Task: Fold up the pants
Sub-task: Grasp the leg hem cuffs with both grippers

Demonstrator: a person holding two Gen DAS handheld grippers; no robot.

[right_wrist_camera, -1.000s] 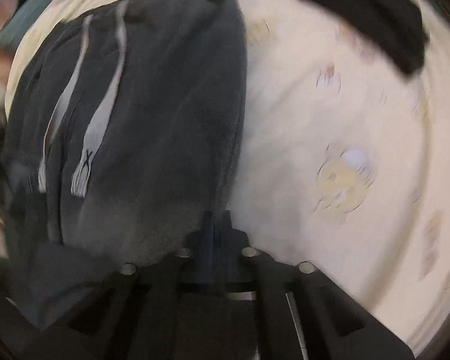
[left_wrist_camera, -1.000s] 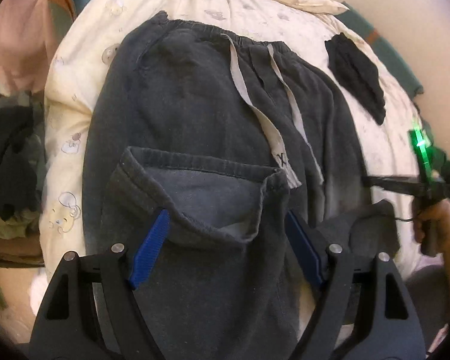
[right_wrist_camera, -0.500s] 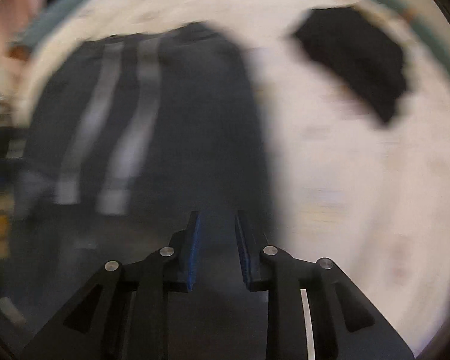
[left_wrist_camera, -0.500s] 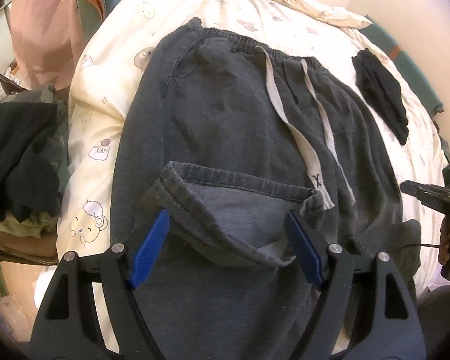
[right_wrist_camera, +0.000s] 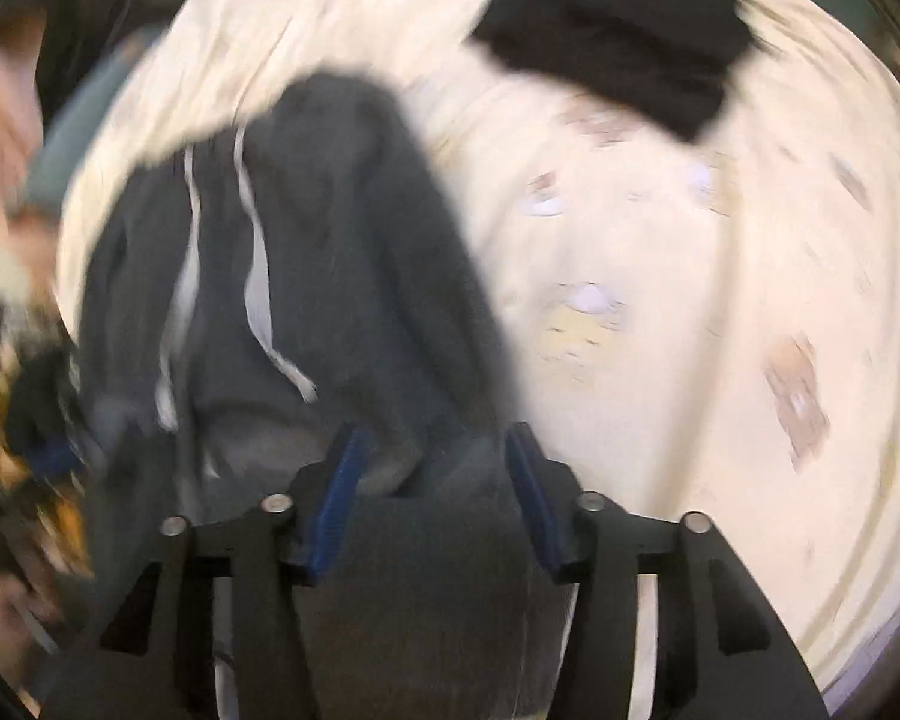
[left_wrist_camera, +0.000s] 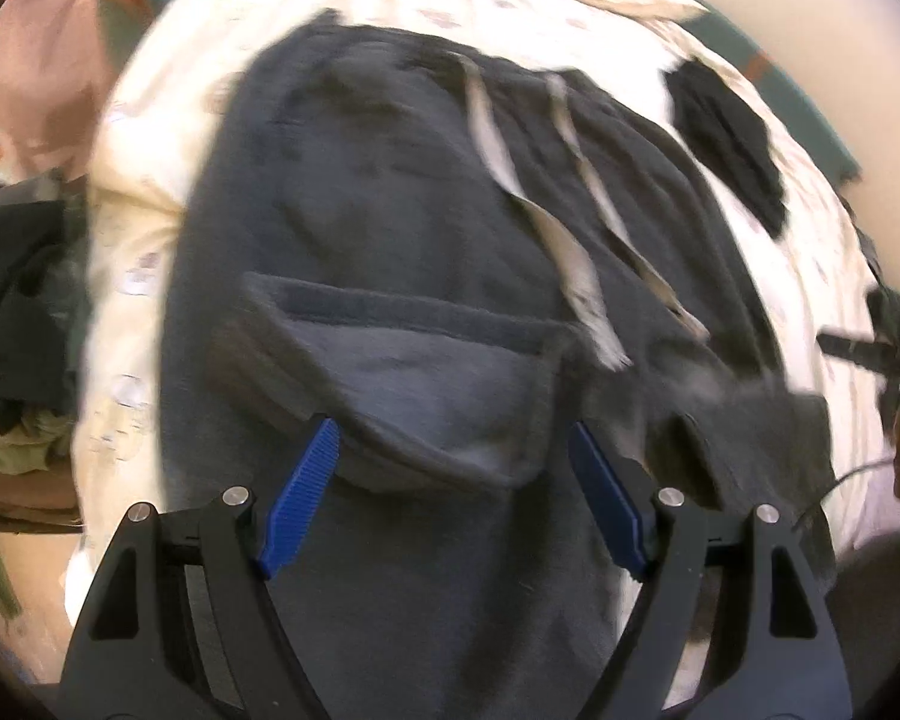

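Dark grey sweatpants point(left_wrist_camera: 378, 204) lie on a cream printed bedsheet point(left_wrist_camera: 150, 138), waistband at the far end, two pale drawstrings point(left_wrist_camera: 564, 252) running down the front. A leg cuff point(left_wrist_camera: 426, 354) is folded up onto the body. My left gripper point(left_wrist_camera: 453, 456) is open, its blue pads either side of that folded cuff, just above the cloth. My right gripper point(right_wrist_camera: 432, 468) is open over the pants' lower right edge point(right_wrist_camera: 354, 276), with grey cloth between its pads. It also shows at the right edge of the left wrist view point(left_wrist_camera: 864, 348). Both views are blurred.
A black garment point(left_wrist_camera: 732, 138) lies on the sheet to the right of the pants, also seen in the right wrist view point(right_wrist_camera: 618, 30). A pile of dark and green clothes point(left_wrist_camera: 18, 312) sits off the bed's left side. Pink fabric point(left_wrist_camera: 36, 60) hangs at far left.
The right gripper has opened from shut and swung back over the pants' right edge. The left gripper stays open over the folded cuff, shifting slightly closer.
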